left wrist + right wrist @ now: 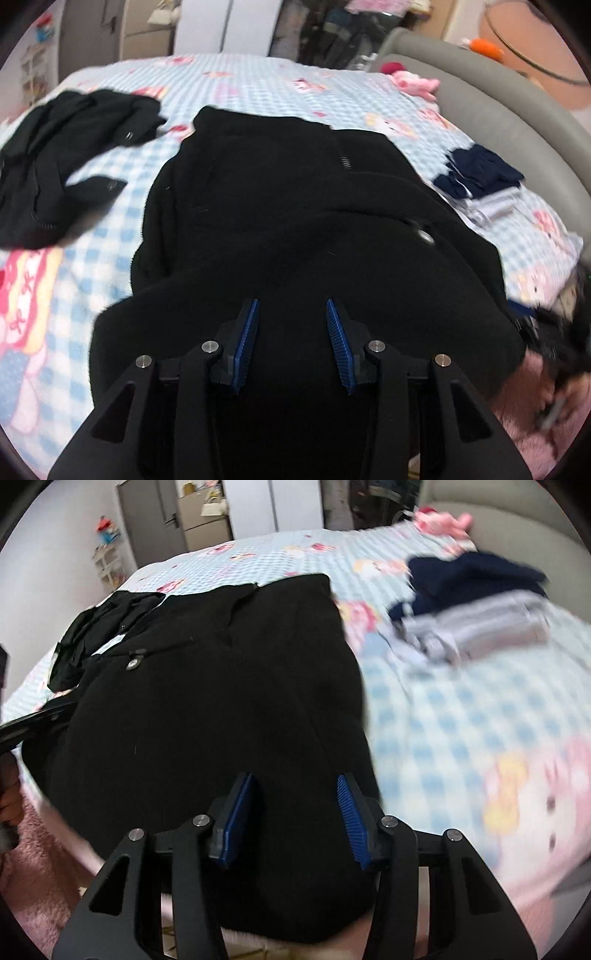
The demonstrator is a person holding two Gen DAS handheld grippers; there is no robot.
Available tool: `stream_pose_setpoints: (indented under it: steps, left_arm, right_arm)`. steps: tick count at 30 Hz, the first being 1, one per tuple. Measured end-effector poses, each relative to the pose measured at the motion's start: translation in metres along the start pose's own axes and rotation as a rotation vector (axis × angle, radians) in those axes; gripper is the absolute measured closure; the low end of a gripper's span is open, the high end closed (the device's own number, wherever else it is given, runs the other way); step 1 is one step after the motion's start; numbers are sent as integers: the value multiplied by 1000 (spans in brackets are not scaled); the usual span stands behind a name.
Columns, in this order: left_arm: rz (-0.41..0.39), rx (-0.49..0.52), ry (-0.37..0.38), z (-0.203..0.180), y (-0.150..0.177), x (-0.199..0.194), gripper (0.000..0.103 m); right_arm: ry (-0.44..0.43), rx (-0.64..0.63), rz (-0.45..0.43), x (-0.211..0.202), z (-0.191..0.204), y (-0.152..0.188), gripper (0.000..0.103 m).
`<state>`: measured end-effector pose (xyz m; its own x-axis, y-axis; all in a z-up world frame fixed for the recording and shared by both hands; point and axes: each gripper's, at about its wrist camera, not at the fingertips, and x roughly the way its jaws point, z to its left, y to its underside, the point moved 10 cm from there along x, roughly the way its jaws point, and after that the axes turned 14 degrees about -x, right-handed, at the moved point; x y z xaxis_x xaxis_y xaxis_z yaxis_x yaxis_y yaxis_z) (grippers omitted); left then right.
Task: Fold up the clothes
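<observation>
A large black garment (pixel 280 206) lies spread on the blue checked bedsheet (pixel 110 177), its near end at the bed's front edge. It also shows in the right wrist view (pixel 207 686), with a metal snap button (pixel 133 663) near its left side. My left gripper (pixel 292 304) is open, its blue pads just above the garment's near end, holding nothing. My right gripper (pixel 295 779) is open too, over the garment's near right part, holding nothing.
A second black garment (pixel 55 155) lies crumpled at the left of the bed. A pile of navy and grey folded clothes (pixel 476 605) sits at the right. A grey padded headboard (pixel 509 110) curves along the far right. Pink fluffy fabric (pixel 40 867) lies along the front edge.
</observation>
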<state>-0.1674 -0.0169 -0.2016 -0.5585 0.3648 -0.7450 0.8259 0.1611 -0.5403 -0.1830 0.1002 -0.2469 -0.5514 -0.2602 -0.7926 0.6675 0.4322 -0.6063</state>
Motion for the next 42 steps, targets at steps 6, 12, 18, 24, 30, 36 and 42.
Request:
stream_pose_setpoints:
  steps: [6,12,18,24,30,36,42]
  left_arm:
    - [8,48,-39,-13,-8,-8,64]
    - [-27,-35,72,-8,16,-60,61]
    - [-26,-94,22,17,43,-61,57]
    - [-141,-183,36,46,29,-99,58]
    - [-178,-276,8,84,14,-100,54]
    - [-74,-278,-92,111,-43,-53,55]
    - [157,-169,-122,93,-38,4,56]
  right_arm:
    - [23,16,34,-13,3,28,56]
    - [-13,-3,-105,-57,7,-11,55]
    - [7,-181,-116,-36,47,-49,55]
    - [1,-58,-35,-10,21,5,57]
    - [11,18,-4,-14,4,38,57]
    - [33,-12,-19,-23,6,30,57]
    - [-29,26,-126,-44,-1,-28,53]
